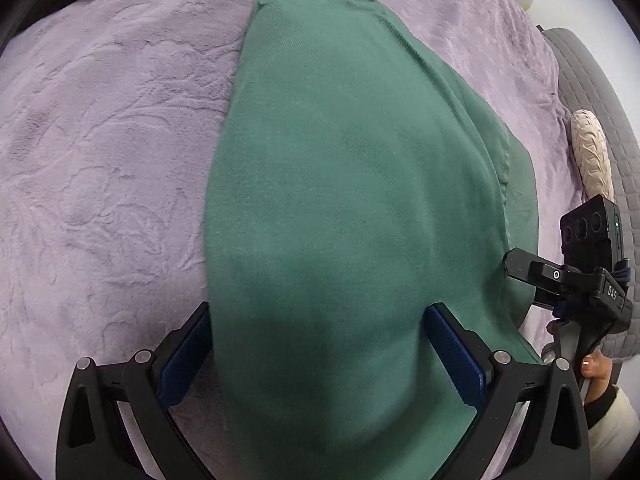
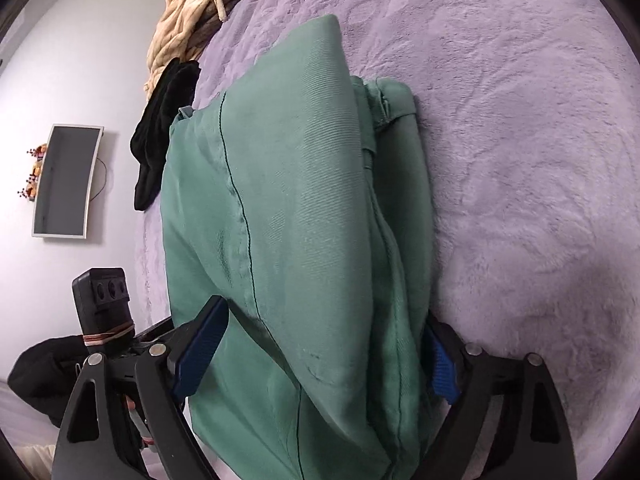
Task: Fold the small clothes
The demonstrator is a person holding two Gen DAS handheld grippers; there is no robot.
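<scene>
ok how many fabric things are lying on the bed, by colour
green: 1, the green garment that both grippers straddle
black: 1, the black cloth near the bed edge
beige: 1, the beige knit piece at the far end
purple: 1, the purple blanket underneath them all
total: 4

The garment [image 1: 352, 200] lies on the blanket [image 1: 100, 160], seemingly between both claws' fingers.

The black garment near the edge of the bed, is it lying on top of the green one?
No, in the right wrist view the black garment lies on the purple blanket beside the green garment, with the beige throw behind it.
</scene>
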